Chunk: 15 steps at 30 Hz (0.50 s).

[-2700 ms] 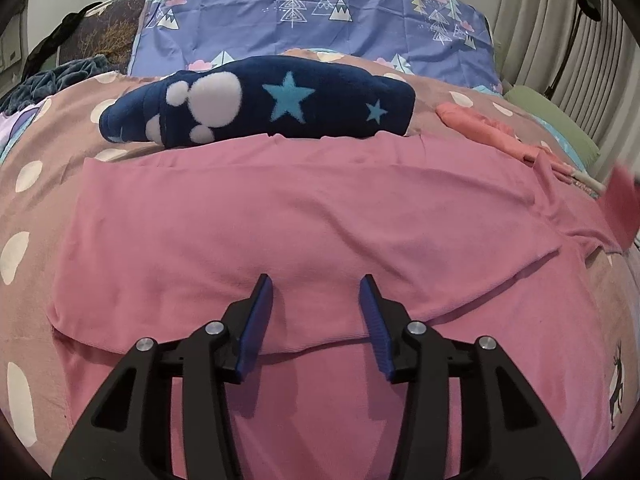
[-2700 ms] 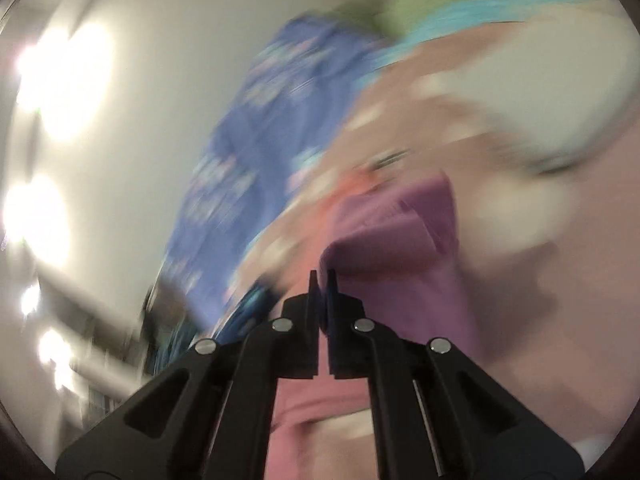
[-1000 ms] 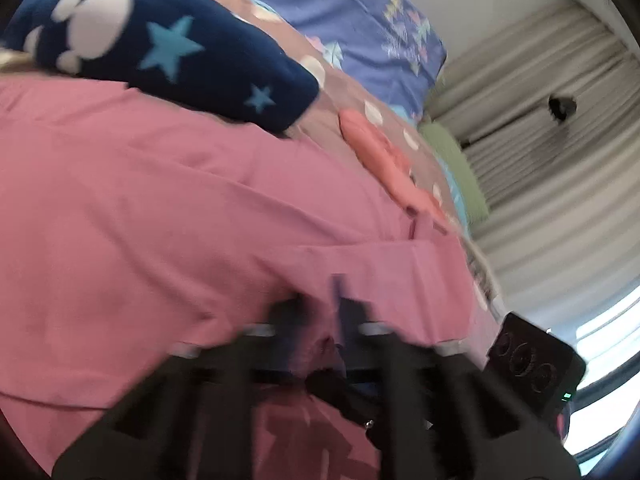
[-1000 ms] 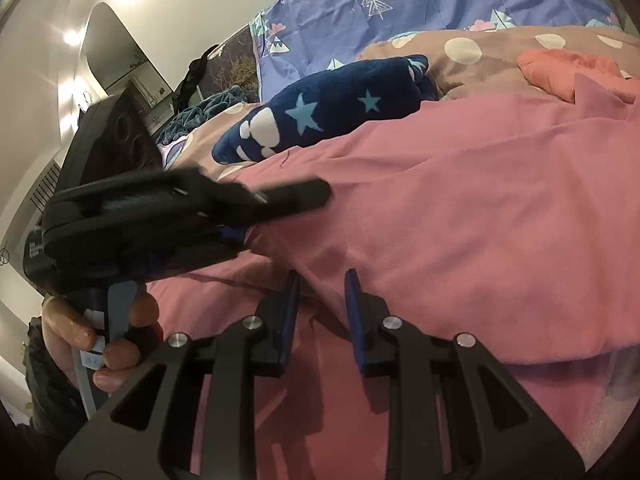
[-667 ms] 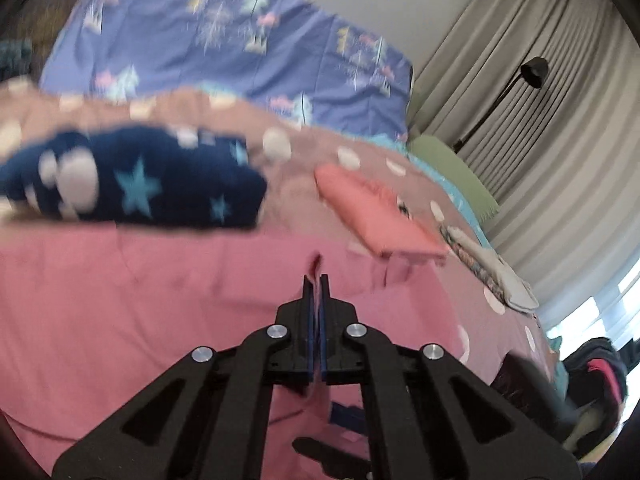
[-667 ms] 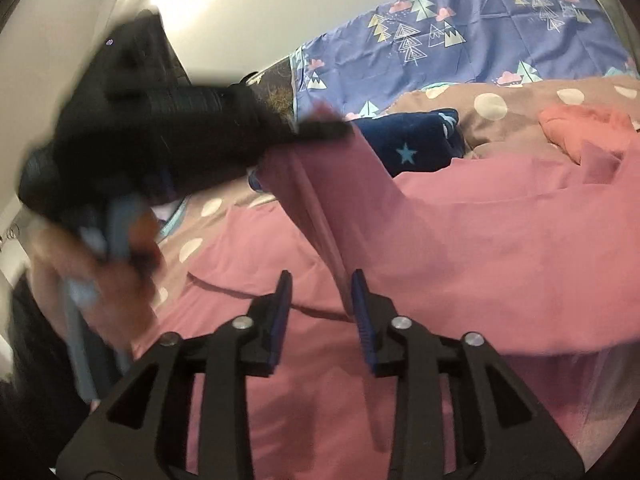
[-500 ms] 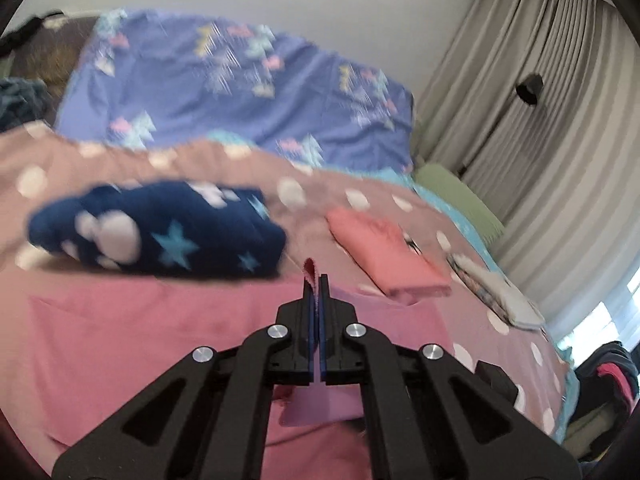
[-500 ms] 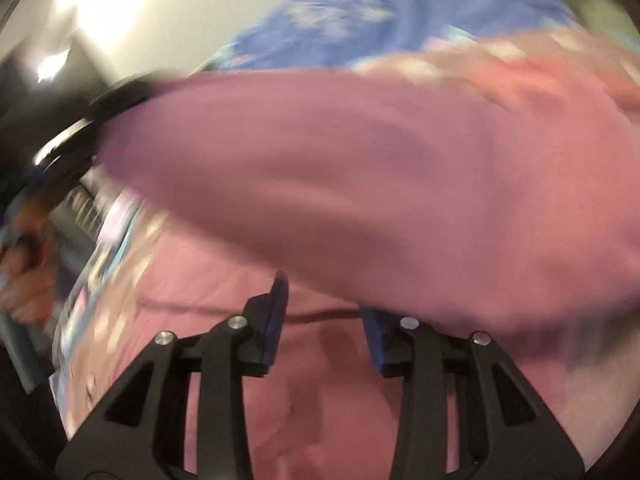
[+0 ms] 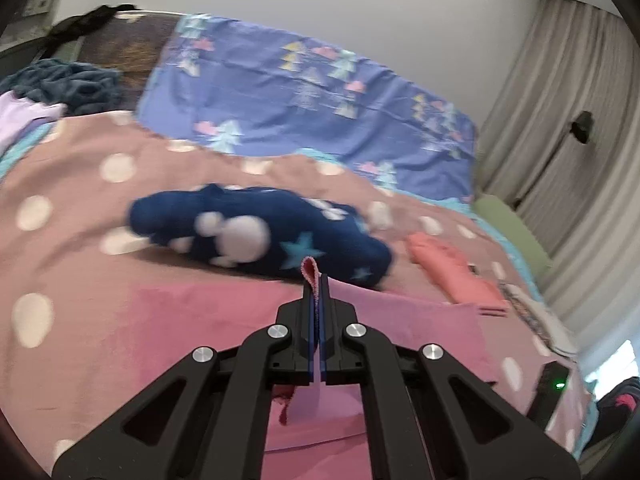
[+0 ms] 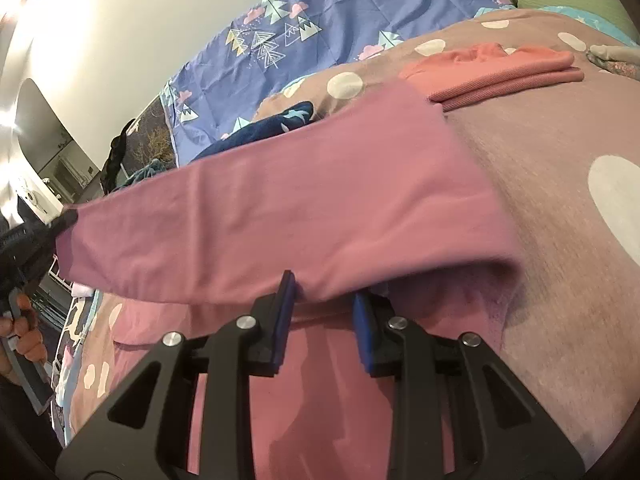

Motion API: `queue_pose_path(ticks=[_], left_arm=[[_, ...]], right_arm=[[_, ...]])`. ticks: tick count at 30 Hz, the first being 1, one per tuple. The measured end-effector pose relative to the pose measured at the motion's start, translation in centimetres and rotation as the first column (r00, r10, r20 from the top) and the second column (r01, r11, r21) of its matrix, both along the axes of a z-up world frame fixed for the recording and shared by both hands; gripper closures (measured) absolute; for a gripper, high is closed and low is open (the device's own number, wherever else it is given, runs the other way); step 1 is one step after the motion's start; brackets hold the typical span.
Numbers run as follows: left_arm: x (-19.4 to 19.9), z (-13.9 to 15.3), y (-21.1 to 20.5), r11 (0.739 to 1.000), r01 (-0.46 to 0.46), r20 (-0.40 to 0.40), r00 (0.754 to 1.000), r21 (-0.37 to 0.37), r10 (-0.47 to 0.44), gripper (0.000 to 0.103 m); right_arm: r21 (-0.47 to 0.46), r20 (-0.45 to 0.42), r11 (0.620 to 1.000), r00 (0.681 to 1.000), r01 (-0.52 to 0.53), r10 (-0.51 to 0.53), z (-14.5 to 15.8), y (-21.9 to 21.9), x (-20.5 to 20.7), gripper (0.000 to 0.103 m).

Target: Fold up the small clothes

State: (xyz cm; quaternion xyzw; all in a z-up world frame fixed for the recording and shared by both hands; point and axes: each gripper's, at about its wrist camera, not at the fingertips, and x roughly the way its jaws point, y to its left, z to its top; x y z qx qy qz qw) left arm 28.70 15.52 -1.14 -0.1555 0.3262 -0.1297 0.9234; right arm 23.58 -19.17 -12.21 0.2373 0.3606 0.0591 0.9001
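A pink garment (image 9: 192, 332) lies spread on the bed. My left gripper (image 9: 317, 284) is shut on its edge; a small loop of pink cloth sticks up between the tips. In the right wrist view the lifted pink garment (image 10: 280, 208) stretches as a raised flap from the left gripper (image 10: 40, 228) at the far left across to the right. My right gripper (image 10: 324, 296) is open, its fingers just under the flap's lower fold, holding nothing.
A folded navy star-print garment (image 9: 260, 236) lies behind the pink one. A folded coral garment (image 9: 452, 276) (image 10: 500, 68) lies to the right. Blue patterned bedding (image 9: 304, 92) is at the head, curtains (image 9: 568, 140) on the right. A dark pile (image 9: 68, 84) is far left.
My left gripper closed on the pink garment's edge and lifted it up and to the left. My right gripper let go and now sits open under the raised flap.
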Motion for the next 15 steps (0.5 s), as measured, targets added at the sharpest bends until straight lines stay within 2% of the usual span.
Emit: queue_pose_path(ticks=[3,5,8,10,13,15], left_arm=[[-0.1,-1.5,2.8,0.997,-0.071,-0.036,0.997,0.019,0.072,0.102],[0.3,-3.6,4.5,0.991,-0.121,-0.076,0.989,0.061,0.126,0.102],[1.0,-7.2,6.3,0.979,-0.171,-0.157,0.97,0.114,0.188,0.1],[0.8,-8.2,6.8,0.968,-0.208,-0.165,0.959,0.143,0.23,0.096],[-0.4,-8.0,6.5,0.979,-0.174,-0.123,0.975,0.106,0.187,0.085],[-1.1,-8.0,5.2,0.977,-0.148,-0.104,0.981,0.152,0.165,0.064]], right_arm=[[-0.015,-0.003,1.0,1.0,0.0,0.0,-0.2,-0.1,-0.5,0.074],[-0.012,-0.005,1.0,1.0,-0.014,0.014,-0.4,-0.1,-0.5,0.068],[-0.02,-0.004,0.999,1.0,-0.031,0.031,-0.3,0.3,-0.8,0.062],[-0.029,0.0,0.999,0.999,-0.04,0.04,-0.2,0.6,-0.8,0.058],[-0.03,0.001,0.998,0.999,-0.05,0.05,-0.2,0.8,-0.7,0.055],[-0.028,0.002,0.998,0.999,-0.054,0.054,-0.1,0.9,-0.8,0.054]])
